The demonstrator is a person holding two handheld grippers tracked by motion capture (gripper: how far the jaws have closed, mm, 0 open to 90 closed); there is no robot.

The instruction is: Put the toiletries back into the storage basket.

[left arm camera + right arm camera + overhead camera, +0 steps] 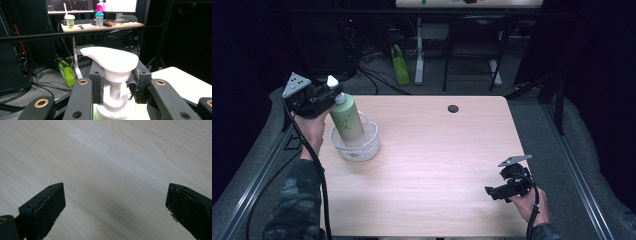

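Desk: pale wood-grain top (432, 165), smooth, rounded corners, dark room around it.
Bottle: green pump bottle (347, 120), rounded plastic, white pump head (112, 60) curved like a beak.
Position: base sits inside the clear ribbed basket (357, 147); long axis near upright, tilted slightly left.
Left tool (328, 95): clamped on the pump neck.
Hidden: bottle's base blurred behind basket wall.
Right tool (113, 207): spread wide, empty, over bare wood.

No legible text, brand, number or sign is found. A dark printed pattern is seen on the green pump bottle (347, 120), but it is too blurred to be read.
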